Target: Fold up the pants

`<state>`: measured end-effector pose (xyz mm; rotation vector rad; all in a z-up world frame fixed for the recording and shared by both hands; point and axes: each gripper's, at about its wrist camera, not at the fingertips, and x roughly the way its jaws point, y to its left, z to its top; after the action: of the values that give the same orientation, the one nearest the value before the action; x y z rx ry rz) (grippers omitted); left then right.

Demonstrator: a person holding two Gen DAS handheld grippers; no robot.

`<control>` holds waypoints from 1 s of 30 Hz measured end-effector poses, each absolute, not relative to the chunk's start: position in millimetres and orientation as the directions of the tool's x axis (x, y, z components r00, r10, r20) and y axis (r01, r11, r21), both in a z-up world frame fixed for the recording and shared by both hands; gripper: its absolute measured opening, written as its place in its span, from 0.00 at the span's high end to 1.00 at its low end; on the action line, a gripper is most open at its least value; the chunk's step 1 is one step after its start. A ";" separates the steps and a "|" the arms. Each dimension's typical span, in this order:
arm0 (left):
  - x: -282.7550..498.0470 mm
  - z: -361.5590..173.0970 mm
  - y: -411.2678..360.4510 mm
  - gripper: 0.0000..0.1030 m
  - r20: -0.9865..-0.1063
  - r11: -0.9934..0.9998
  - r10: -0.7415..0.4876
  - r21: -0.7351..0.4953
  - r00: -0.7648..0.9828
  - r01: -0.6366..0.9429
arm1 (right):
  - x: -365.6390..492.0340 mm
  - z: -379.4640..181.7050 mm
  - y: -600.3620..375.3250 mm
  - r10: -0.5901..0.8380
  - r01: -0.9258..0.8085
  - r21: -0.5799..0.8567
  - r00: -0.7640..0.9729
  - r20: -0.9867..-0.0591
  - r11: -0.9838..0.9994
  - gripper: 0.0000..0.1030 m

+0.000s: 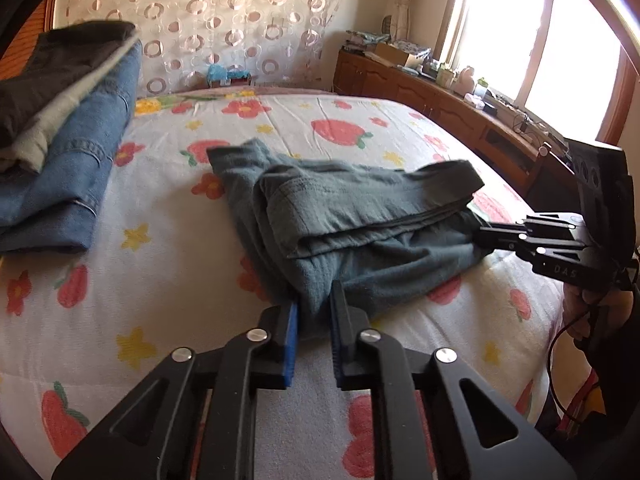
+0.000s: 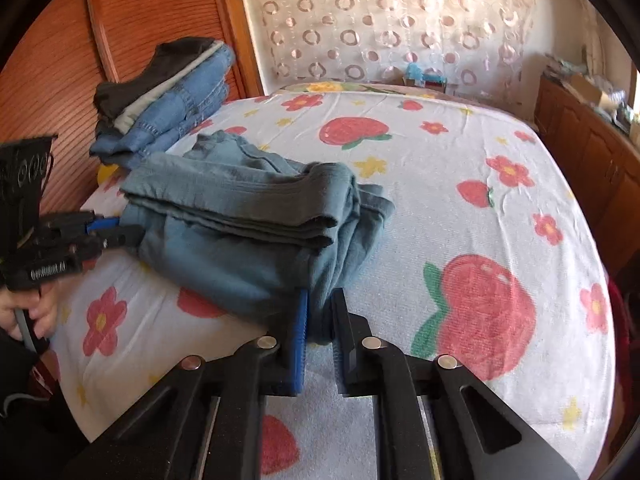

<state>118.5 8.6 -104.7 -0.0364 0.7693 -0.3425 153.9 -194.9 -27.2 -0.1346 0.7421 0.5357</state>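
Grey-blue pants (image 1: 352,224) lie folded in a loose bundle on the flowered bed sheet (image 1: 168,240). My left gripper (image 1: 315,312) is shut on the near left corner of the bundle, cloth pinched between its blue pads. My right gripper (image 2: 320,312) is shut on the near right corner of the same pants (image 2: 248,216). From the left wrist view the right gripper (image 1: 486,236) reaches in from the right against the cloth's edge. The right wrist view has the left gripper (image 2: 128,232) at the left, on the pants' edge.
A stack of folded clothes, blue jeans (image 1: 76,168) under grey and dark items, sits at the bed's far left corner by a wooden wardrobe (image 2: 132,20). A wooden cabinet (image 1: 440,100) with clutter runs along the right under the window. A hand (image 2: 28,312) holds the left gripper's handle.
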 end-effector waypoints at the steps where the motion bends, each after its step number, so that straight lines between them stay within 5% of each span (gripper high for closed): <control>1: 117.9 -102.2 10.8 0.87 -0.667 0.946 -0.314 -0.157 0.676 0.285 | 153.1 -26.5 -195.3 0.416 -0.513 0.062 0.614 -0.671 0.856 0.91; 21: 57.5 -83.8 -7.9 0.87 -0.676 0.925 -0.338 -0.108 0.655 0.365 | 84.9 -10.3 -230.4 0.470 -0.545 0.090 0.613 -0.635 0.833 0.91; 30: 54.9 -88.4 -1.7 0.69 -0.679 0.940 -0.299 -0.090 0.670 0.329 | 81.6 -11.2 -220.4 0.448 -0.545 0.055 0.624 -0.640 0.837 0.89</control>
<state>54.9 -1.7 -88.4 0.0411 0.7576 -0.3539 81.6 -220.4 -11.2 -0.1493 0.6914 0.5723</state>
